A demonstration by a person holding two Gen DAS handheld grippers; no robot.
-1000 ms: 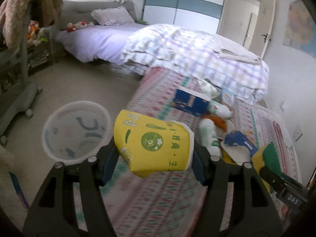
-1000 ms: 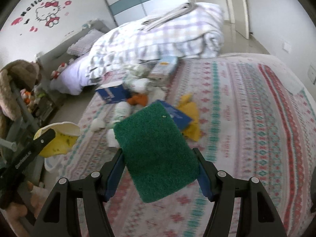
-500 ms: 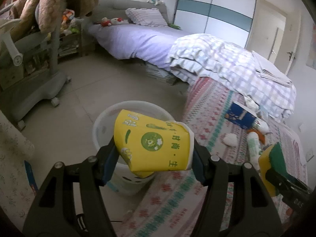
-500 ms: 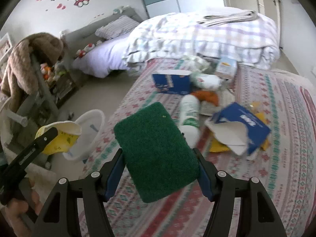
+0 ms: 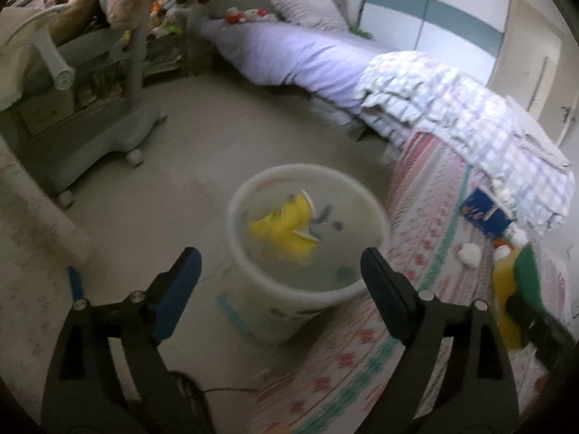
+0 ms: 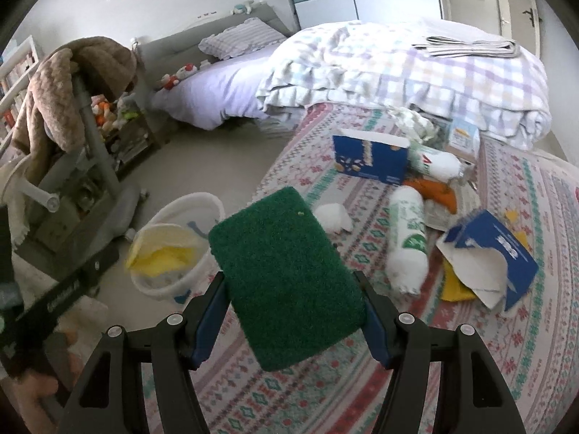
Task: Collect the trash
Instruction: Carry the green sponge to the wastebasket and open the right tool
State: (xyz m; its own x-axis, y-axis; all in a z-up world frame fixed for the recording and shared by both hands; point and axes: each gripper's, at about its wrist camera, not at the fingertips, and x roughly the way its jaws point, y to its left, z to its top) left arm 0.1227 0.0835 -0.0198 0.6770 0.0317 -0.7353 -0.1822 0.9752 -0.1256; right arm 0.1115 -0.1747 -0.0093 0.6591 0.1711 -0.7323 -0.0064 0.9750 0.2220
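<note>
My left gripper [image 5: 280, 280] hangs over the white bin [image 5: 307, 293], its jaws opening with nothing between them. The yellow paper cup [image 5: 286, 231] lies blurred inside the bin, below the fingers. My right gripper [image 6: 295, 320] is shut on a green scouring sponge [image 6: 286, 278] above the patterned rug [image 6: 488, 343]. In the right wrist view the bin [image 6: 170, 285] stands on the floor at the left with the yellow cup [image 6: 164, 256] in it. More trash lies on the rug: a blue box [image 6: 369, 161], a white bottle [image 6: 407, 246], a torn blue carton [image 6: 495, 249].
A grey wheeled stand [image 5: 90, 119] draped with a brown blanket [image 6: 68, 86] stands left of the bin. A bed with lilac sheet [image 5: 300, 54] and a checked quilt [image 6: 416, 68] lie beyond. A white paper wad [image 6: 333, 217] and orange scrap [image 6: 434, 190] lie on the rug.
The left gripper swung from the rug to above the bin, then its jaws spread and the yellow cup dropped into the bin. The right gripper carried the sponge leftward toward the bin.
</note>
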